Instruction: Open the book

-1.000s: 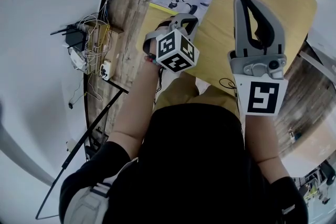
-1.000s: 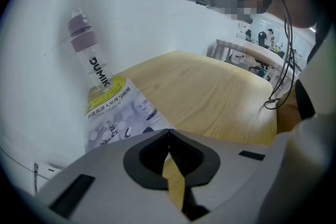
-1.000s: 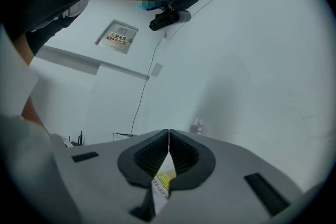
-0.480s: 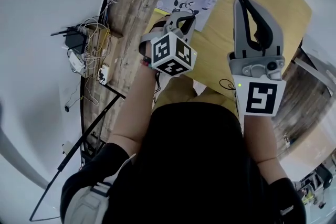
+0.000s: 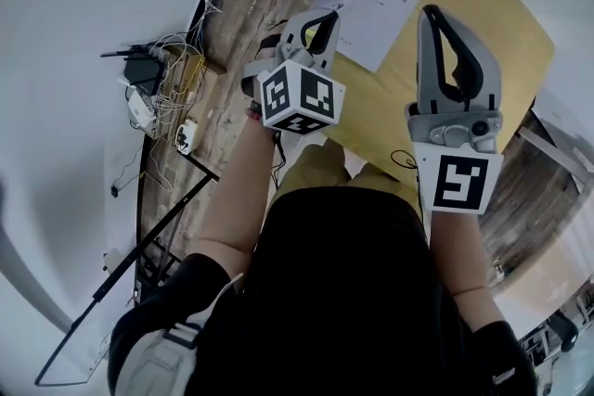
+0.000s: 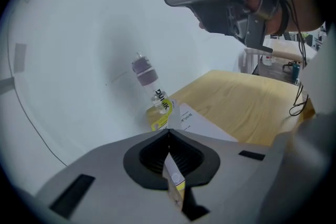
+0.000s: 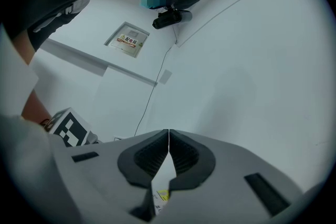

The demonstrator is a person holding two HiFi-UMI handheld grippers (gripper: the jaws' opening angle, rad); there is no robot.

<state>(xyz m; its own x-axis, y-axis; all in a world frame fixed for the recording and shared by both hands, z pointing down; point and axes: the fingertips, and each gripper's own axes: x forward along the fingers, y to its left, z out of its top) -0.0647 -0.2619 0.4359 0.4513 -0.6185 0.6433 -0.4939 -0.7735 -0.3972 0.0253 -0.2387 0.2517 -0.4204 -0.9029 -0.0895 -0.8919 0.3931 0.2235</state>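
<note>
The book (image 5: pixel 380 3) lies at the far end of the wooden table (image 5: pixel 487 28), with a white printed page showing. My left gripper (image 5: pixel 324 15) is shut on the book's front cover (image 6: pixel 173 183), which I see edge-on as a thin sheet with a yellow patch between the pads. In the left gripper view the jaws (image 6: pixel 168 132) meet on that sheet, with the white page (image 6: pixel 202 124) lying beyond. To the right of the book, my right gripper (image 5: pixel 430 14) is held up level and shut on nothing. Its jaws (image 7: pixel 168 131) touch each other.
A clear bottle (image 6: pixel 149 86) with a purple cap and yellow label stands at the book's far end, by the white wall. Left of the table, cables and a power strip (image 5: pixel 153 102) lie on the wood floor. A dark cord (image 5: pixel 404 158) hangs at the table's near edge.
My left gripper has risen and moved away from me with the cover in it. The cover's robot picture has given way to a white inner page. My right gripper rose slightly.
</note>
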